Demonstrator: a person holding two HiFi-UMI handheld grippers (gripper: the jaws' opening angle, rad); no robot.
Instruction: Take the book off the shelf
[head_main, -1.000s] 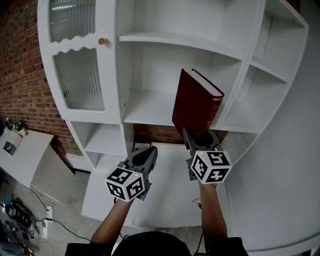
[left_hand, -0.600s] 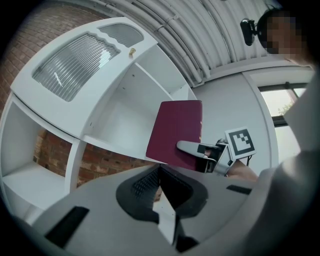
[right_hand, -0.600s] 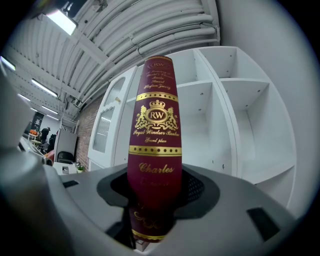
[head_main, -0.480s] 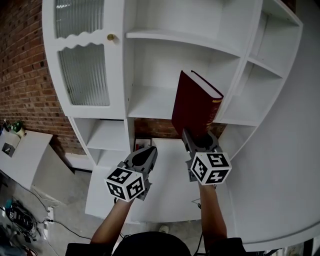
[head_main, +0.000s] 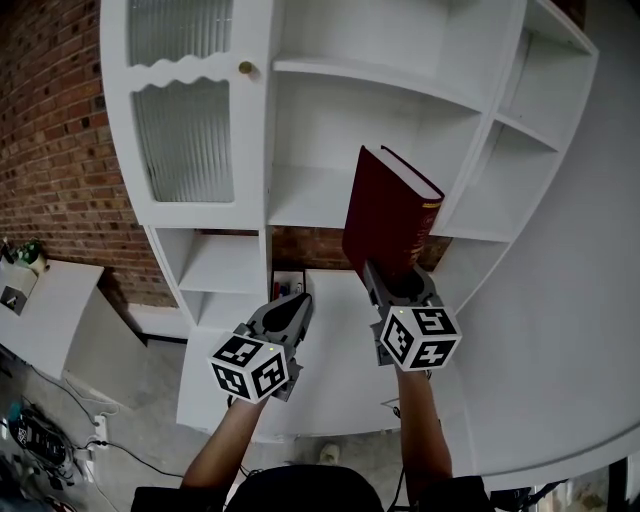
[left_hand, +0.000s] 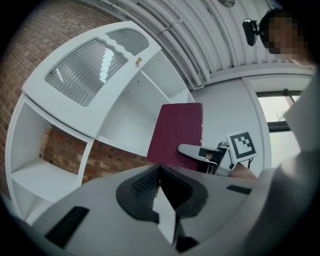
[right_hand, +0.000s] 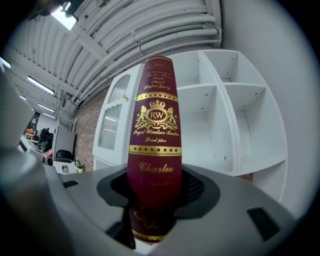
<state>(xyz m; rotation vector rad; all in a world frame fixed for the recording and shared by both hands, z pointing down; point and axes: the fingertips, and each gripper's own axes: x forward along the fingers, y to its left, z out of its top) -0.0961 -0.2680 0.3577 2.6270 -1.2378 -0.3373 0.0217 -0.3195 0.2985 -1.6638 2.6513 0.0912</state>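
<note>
Judging against a second ago, the shelf (head_main: 310, 200) is seen shifted toward three o'clock while the book (head_main: 385, 220) stays clamped at its lower end by the right gripper (head_main: 398, 283), so removal is judged nearly complete. The book stands upright at twelve o'clock from those jaws, clear of the boards. The left gripper (head_main: 290, 306) is closed, empty.

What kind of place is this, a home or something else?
Probably a workshop or lab rather than a home: a bare brick wall, exposed pipes and strip lights under the ceiling, and loose cables on the floor near the white shelf unit.
</note>
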